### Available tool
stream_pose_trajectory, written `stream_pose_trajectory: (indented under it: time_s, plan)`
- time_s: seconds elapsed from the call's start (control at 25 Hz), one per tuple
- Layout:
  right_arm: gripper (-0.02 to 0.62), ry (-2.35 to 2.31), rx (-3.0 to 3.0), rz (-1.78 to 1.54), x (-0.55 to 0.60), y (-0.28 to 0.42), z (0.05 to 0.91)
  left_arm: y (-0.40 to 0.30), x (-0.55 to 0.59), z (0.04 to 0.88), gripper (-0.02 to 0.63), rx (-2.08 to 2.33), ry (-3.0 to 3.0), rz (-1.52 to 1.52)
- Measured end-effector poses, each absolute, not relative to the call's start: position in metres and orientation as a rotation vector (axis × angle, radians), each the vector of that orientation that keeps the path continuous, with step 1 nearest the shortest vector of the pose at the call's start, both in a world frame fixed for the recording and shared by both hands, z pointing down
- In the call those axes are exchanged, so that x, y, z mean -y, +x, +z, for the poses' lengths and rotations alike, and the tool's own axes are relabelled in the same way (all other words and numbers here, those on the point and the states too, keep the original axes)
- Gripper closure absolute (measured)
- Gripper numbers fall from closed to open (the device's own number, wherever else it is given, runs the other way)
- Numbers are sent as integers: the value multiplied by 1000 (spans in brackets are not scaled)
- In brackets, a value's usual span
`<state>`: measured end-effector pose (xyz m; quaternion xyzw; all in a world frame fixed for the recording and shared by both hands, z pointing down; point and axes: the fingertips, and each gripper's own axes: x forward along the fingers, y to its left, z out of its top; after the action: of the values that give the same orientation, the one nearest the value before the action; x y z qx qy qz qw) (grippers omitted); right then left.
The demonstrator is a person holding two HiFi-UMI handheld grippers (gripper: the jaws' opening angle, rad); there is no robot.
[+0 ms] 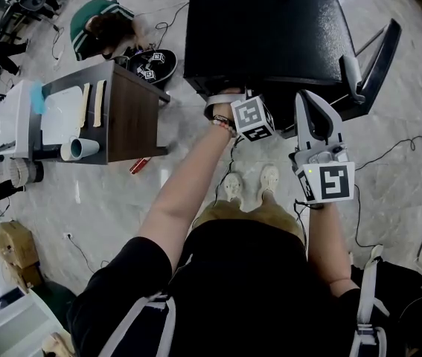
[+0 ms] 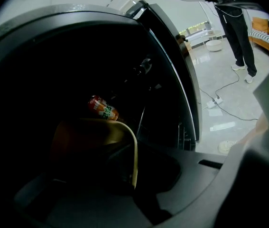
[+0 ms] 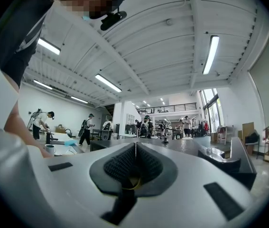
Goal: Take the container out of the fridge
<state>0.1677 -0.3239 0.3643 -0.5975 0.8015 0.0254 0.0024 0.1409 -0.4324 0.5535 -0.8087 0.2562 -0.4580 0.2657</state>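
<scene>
At the far left a dark table [image 1: 130, 114] carries a cup [image 1: 77, 149] lying on its side, well apart from the work. Next to it stands the black fridge [image 1: 263, 28], and the person's left gripper [image 2: 134, 186] is reaching into its open front, angled downward. Its jaws are pressed together on the yellowish rim of the container [image 2: 89, 144]. The inside is so dark that the pinch looks more likely than certain. The container sits inside the fridge, low and close in front of the gripper, with an orange can [image 2: 103, 108] just behind it.

The container looks like a thin-walled, translucent plastic tub, so it is probably light but springy. A pinch on a single wall may let it tilt or swing, and a smooth rim could slip. The firmest place to hold it should be the rolled lip, with the wall set deep between the pads and the tub drawn out level so it clears the can.

To the right the fridge door [image 1: 374, 58] stands swung open. Beyond it the right gripper [image 3: 135, 156] is held level in the open room, its jaws closed on each other with nothing between them.
</scene>
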Motion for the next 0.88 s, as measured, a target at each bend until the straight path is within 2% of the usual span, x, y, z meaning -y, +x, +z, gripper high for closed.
stream_pose_trajectory:
  time_s: [0.88]
  plan:
    - [558,-1870,-2506,138,294,129,342,109,342,535,580,-606,-2326,-1199]
